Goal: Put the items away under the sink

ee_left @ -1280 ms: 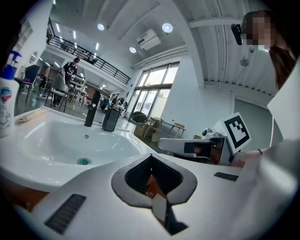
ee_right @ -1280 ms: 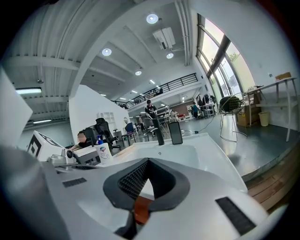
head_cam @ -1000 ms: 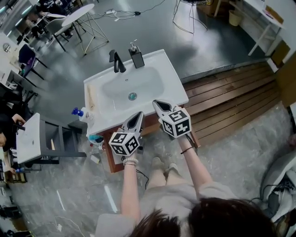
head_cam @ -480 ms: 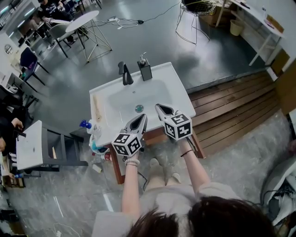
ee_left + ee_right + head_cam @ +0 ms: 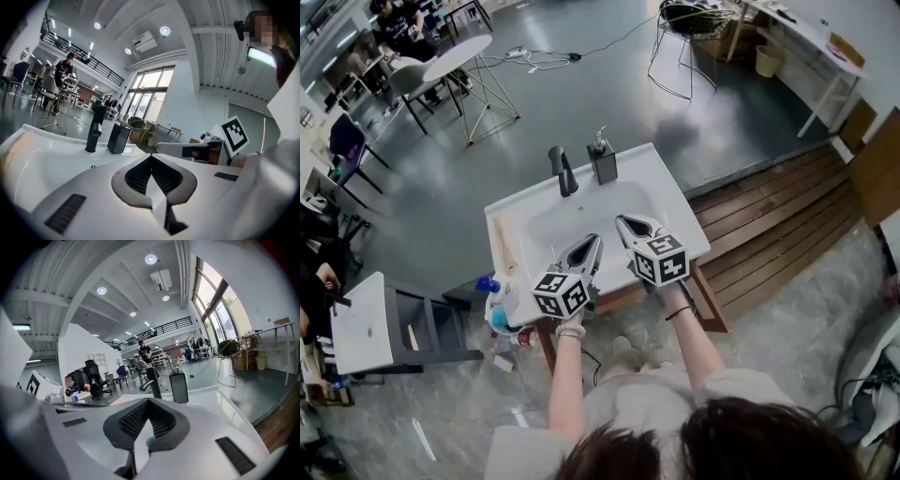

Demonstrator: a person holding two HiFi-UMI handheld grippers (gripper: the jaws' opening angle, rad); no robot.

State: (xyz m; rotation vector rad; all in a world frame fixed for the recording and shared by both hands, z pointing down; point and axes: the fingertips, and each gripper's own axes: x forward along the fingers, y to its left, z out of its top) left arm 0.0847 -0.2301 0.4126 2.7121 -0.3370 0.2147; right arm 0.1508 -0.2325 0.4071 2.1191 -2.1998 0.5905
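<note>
The white sink (image 5: pixel 675 220) stands on a wooden frame (image 5: pixel 623 298), with a black faucet (image 5: pixel 563 171) and a dark soap dispenser (image 5: pixel 603 161) at its back. Both my grippers hover over the basin's front edge, side by side. The left gripper (image 5: pixel 590 242) is shut and empty, as the left gripper view (image 5: pixel 151 161) shows. The right gripper (image 5: pixel 624 223) is also shut on nothing (image 5: pixel 147 402). A spray bottle with a blue cap (image 5: pixel 494 296) and a small red-topped item (image 5: pixel 523 337) stand on the floor left of the sink. The space under the sink is hidden.
A pale wooden strip (image 5: pixel 500 242) lies on the sink's left rim. A grey stand with a white top (image 5: pixel 366 323) is at the left, wooden decking (image 5: pixel 769 234) at the right. A round table (image 5: pixel 455 56) and a wire chair (image 5: pixel 684 37) stand behind.
Both grippers have moved forward together from the sink's front edge to over the basin. The sink sits lower and nearer in the head view. Both stay shut.
</note>
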